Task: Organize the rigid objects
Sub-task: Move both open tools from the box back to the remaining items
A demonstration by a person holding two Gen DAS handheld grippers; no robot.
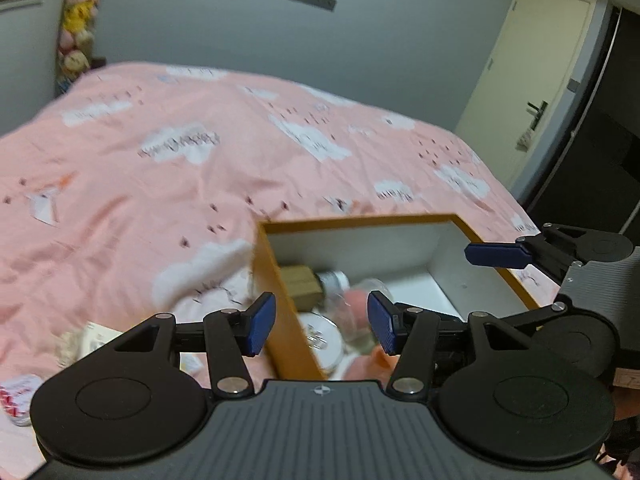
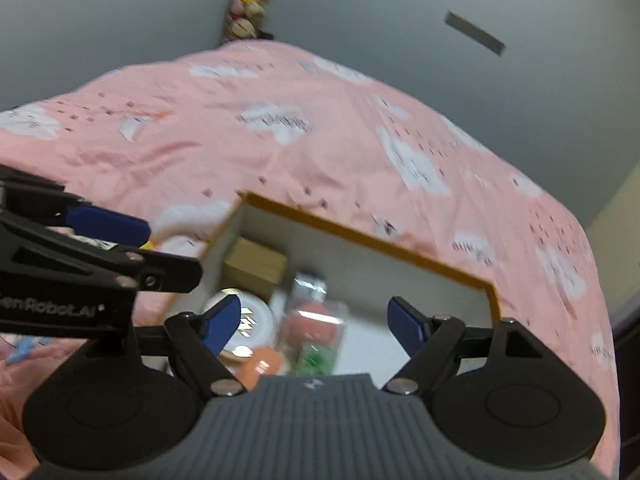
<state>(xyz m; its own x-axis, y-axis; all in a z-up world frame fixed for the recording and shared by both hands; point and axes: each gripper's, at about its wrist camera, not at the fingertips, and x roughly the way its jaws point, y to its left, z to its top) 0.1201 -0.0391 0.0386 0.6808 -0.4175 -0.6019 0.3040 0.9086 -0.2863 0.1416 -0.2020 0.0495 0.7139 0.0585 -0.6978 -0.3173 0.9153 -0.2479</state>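
An open box with an orange rim (image 1: pixel 360 222) and white inside sits on the pink bed. It holds a tan block (image 1: pixel 300 284), a round white tin (image 1: pixel 324 340) and a clear bottle (image 1: pixel 352 308) lying on its side. My left gripper (image 1: pixel 322 326) is open, its jaws straddling the box's left wall without touching it. My right gripper (image 2: pixel 316 320) hangs open above the bottle (image 2: pixel 316 316), with nothing between its pads. The tin (image 2: pixel 256 326), the block (image 2: pixel 256 266) and an orange-pink object (image 2: pixel 260 368) lie below it.
A pink bedspread (image 1: pixel 160 160) with white clouds covers the bed around the box. A red-and-white pack (image 1: pixel 16 398) and a paper card (image 1: pixel 96 340) lie at its near left. A door (image 1: pixel 532 80) stands far right, plush toys (image 1: pixel 80 20) far left.
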